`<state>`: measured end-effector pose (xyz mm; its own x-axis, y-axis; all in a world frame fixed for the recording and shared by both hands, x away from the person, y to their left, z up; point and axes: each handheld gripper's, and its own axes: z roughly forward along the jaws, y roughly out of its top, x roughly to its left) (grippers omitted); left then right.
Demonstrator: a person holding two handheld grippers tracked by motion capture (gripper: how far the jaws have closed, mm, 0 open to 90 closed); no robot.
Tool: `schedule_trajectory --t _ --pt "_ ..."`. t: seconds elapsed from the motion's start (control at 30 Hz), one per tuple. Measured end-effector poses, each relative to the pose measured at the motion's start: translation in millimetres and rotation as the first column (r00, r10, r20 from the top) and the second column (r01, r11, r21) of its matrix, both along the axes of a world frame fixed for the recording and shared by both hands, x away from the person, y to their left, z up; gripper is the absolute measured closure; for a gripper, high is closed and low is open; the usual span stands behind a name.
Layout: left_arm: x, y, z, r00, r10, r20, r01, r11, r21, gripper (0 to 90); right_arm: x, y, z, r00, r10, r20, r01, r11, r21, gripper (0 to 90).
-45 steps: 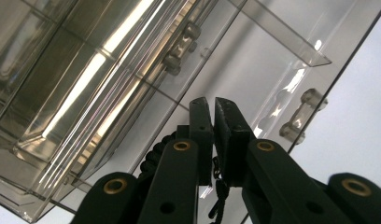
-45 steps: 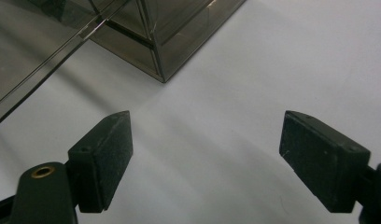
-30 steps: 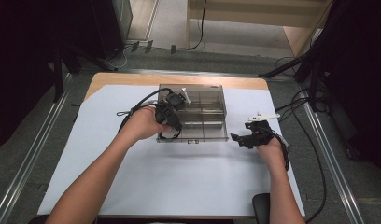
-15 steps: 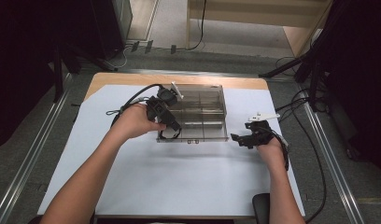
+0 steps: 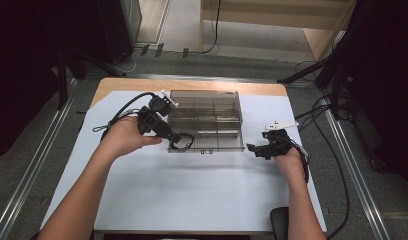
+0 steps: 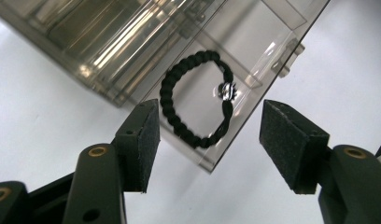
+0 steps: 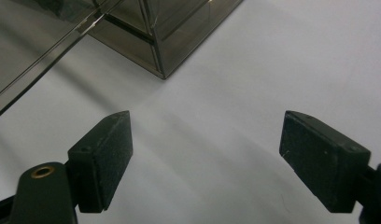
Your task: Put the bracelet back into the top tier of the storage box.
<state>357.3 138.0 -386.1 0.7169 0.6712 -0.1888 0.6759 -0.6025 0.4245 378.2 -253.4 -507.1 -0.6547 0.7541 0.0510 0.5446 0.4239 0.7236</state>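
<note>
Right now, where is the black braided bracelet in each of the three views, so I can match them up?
High view: the bracelet lies in the near-left compartment of the clear box, beside the left gripper.
Left gripper view: centre frame, just beyond the open jaws.
Right gripper view: I can't make it out.
Shared landmark: the clear box.

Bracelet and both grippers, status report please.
Left gripper open, just short of box. Right gripper open, empty. Black bracelet lies in clear box's front corner compartment. Nothing blocking.
</note>
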Motion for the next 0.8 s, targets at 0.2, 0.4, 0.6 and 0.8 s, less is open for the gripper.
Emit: schedule_trajectory --t 0.2,0.4,0.6,0.8 --pt "-7.3 25.6 -5.6 0.9990 0.044 0.010 -0.044 0.9984 -0.034 38.9 0.3 -0.4 -0.6 1.0000 -0.003 -0.002 0.003 1.000 -0.001 18.2" --pt "-16.7 45.4 -13.5 0.9965 0.078 0.031 -0.076 0.9960 -0.046 38.0 0.9 1.0 -0.8 1.0000 -0.003 -0.004 0.003 1.000 -0.009 18.2" --pt "-22.3 58.8 -27.3 0.9954 0.086 0.042 -0.083 0.9947 -0.061 38.1 0.9 1.5 -0.8 1.0000 0.003 -0.002 -0.003 1.000 -0.011 18.2" --pt "-24.1 72.2 -41.2 0.9913 0.124 0.043 -0.121 0.9897 -0.076 38.0 -0.5 -0.1 -0.2 1.0000 0.000 0.000 0.000 1.000 -0.006 18.2"
